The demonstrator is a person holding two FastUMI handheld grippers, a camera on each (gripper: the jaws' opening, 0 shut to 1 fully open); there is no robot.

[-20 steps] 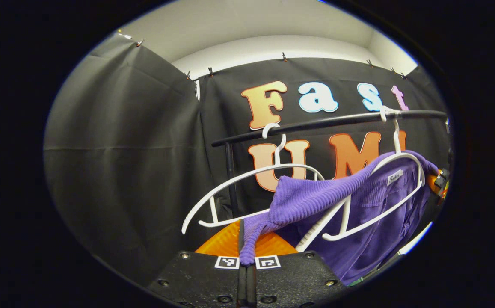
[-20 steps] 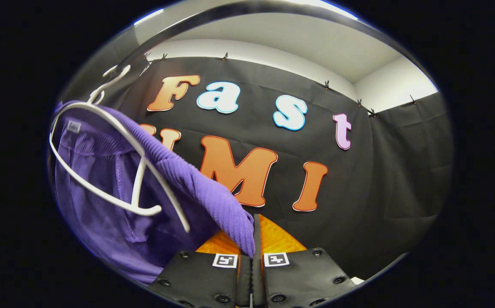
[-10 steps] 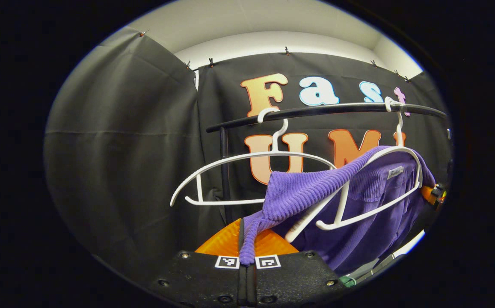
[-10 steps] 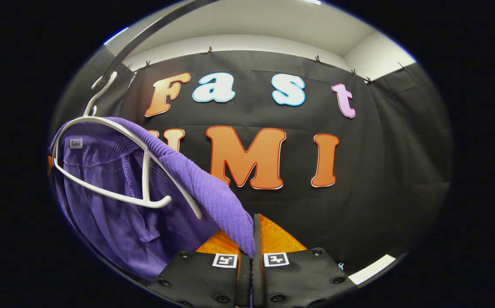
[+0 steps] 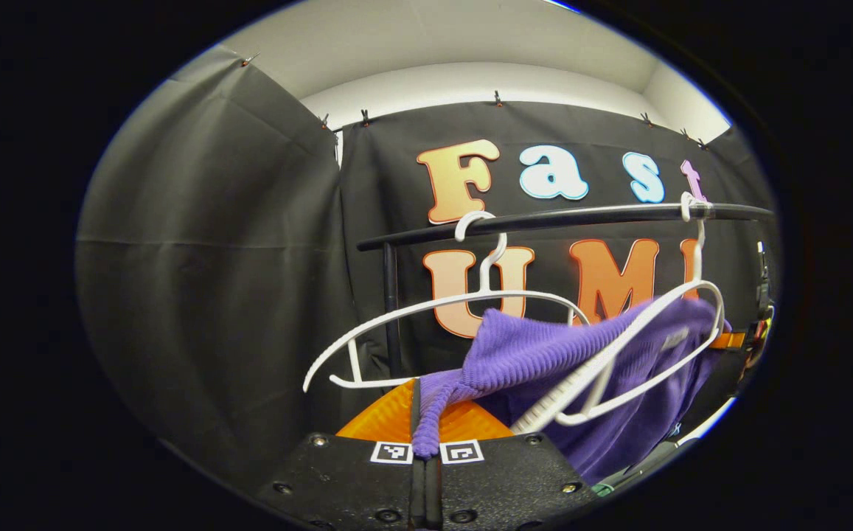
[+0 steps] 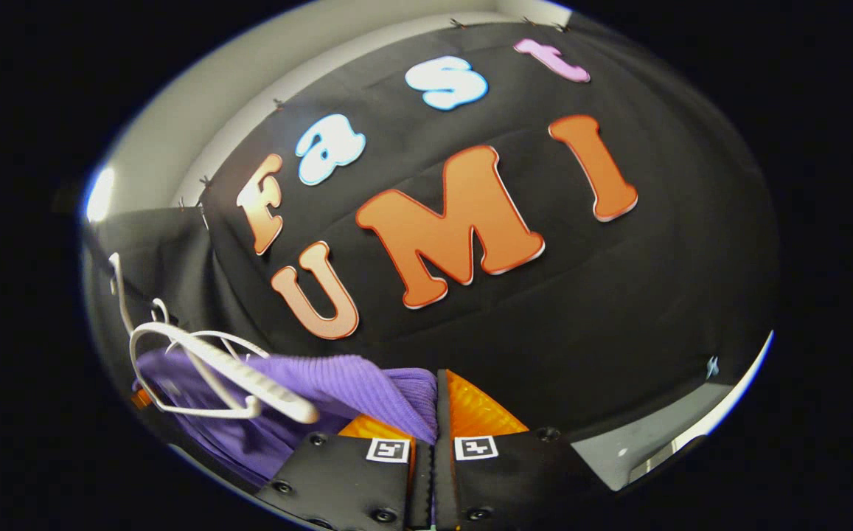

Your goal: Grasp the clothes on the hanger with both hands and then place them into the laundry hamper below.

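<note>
In the left gripper view, the left gripper (image 5: 425, 431) is closed tight, both fingers pinching a narrow bunched corner of the purple ribbed knit garment (image 5: 544, 354). From that pinch the cloth rises to the right and drapes over a white plastic hanger (image 5: 647, 346), which hangs by its hook from the black horizontal rail (image 5: 559, 218). A second, bare white plastic hanger (image 5: 426, 310) hangs on the same rail to the left, near the upright post. The laundry hamper cannot be made out from here.

In the right gripper view, the right gripper (image 6: 435, 435) is likewise closed, with a fold of the same purple garment (image 6: 338, 376) clamped between its fingers. The cloth runs away to the left, where the white hanger (image 6: 212, 369) lies tilted on top of it.

The garment looks light, soft and floppy, so it should sag between the two holds and follow wherever they go. The ribbed knit probably grips well but can stretch, and it may snag on the hanger's ends. The edge pinches, well apart, seem sensible; a deeper bite would guard against slipping.
</note>
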